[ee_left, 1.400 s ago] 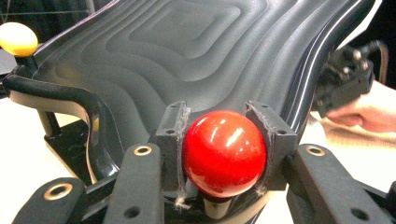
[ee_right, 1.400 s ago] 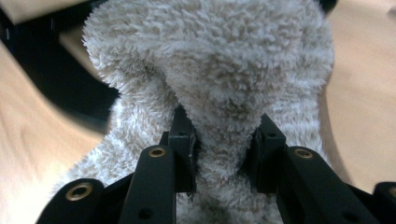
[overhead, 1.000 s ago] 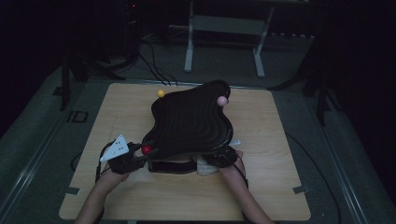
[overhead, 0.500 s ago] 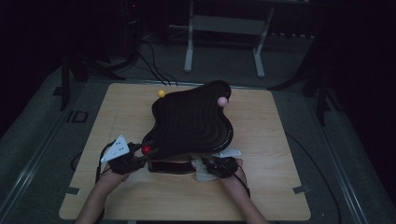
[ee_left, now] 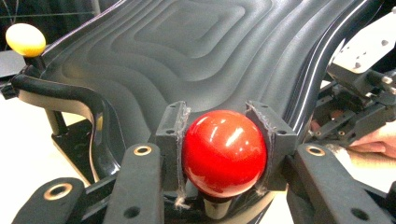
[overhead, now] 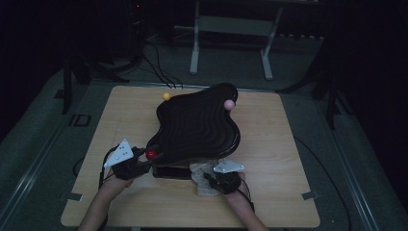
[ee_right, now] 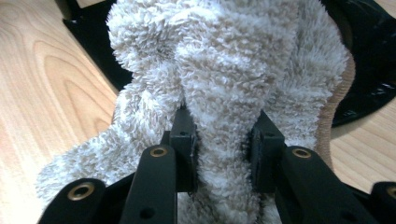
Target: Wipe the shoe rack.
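A black wavy tray (overhead: 199,127) stands tilted on a black base in the middle of the wooden table (overhead: 284,192). It carries a red knob (overhead: 151,154) at its near left corner, a yellow knob (overhead: 166,96) at the far left and a pink knob (overhead: 230,104) at the far right. My left gripper (overhead: 144,158) is shut on the red knob (ee_left: 224,151), both pads pressed to its sides. My right gripper (overhead: 211,179) has just been closing and now pinches a fold of a fluffy beige cloth (ee_right: 224,93) that lies on the table below the tray's near edge (overhead: 204,180).
The tray's black base (overhead: 168,171) sits under its near edge, close to both grippers. Bare wood lies to the left, right and front of the tray. Beyond the table are a dark floor, cables (overhead: 159,72) and a metal stand (overhead: 231,43).
My right gripper has slid left along the tray's near edge onto the cloth and closed on it. The left gripper and the tray have stayed put.
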`<state>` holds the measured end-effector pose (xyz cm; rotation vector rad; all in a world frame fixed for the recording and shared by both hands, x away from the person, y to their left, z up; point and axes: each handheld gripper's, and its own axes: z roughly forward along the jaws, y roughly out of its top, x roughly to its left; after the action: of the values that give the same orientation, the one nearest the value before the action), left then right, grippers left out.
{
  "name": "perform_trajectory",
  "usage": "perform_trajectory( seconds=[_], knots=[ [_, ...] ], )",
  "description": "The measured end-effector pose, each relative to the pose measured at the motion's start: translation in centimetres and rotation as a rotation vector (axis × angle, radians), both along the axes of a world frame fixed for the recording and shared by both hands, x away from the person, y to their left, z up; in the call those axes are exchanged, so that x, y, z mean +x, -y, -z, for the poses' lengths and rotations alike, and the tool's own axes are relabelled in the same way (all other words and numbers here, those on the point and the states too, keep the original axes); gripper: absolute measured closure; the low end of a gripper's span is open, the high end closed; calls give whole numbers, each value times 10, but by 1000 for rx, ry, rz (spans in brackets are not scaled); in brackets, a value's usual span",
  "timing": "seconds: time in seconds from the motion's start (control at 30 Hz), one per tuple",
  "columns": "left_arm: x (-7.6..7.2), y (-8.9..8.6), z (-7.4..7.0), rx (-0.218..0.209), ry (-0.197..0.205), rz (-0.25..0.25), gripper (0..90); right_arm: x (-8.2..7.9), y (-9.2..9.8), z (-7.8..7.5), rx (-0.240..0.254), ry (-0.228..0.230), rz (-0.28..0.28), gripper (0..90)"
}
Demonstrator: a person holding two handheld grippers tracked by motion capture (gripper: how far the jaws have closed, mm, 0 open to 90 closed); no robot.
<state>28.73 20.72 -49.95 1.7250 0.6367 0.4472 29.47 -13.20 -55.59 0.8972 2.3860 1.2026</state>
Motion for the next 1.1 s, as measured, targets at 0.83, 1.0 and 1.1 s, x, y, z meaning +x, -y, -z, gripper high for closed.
perform_trajectory(
  seconds=[0.83,1.0,1.1],
  knots=[
    [-10,11,-2,19,-2,-74,598,-47,55,-51,91,59,1,708],
    [-17,21,-3,28,-3,-107,598,-64,81,-63,123,73,42,708],
    [-19,25,-3,21,-9,-128,598,-70,89,-68,143,83,59,708]
  ],
)
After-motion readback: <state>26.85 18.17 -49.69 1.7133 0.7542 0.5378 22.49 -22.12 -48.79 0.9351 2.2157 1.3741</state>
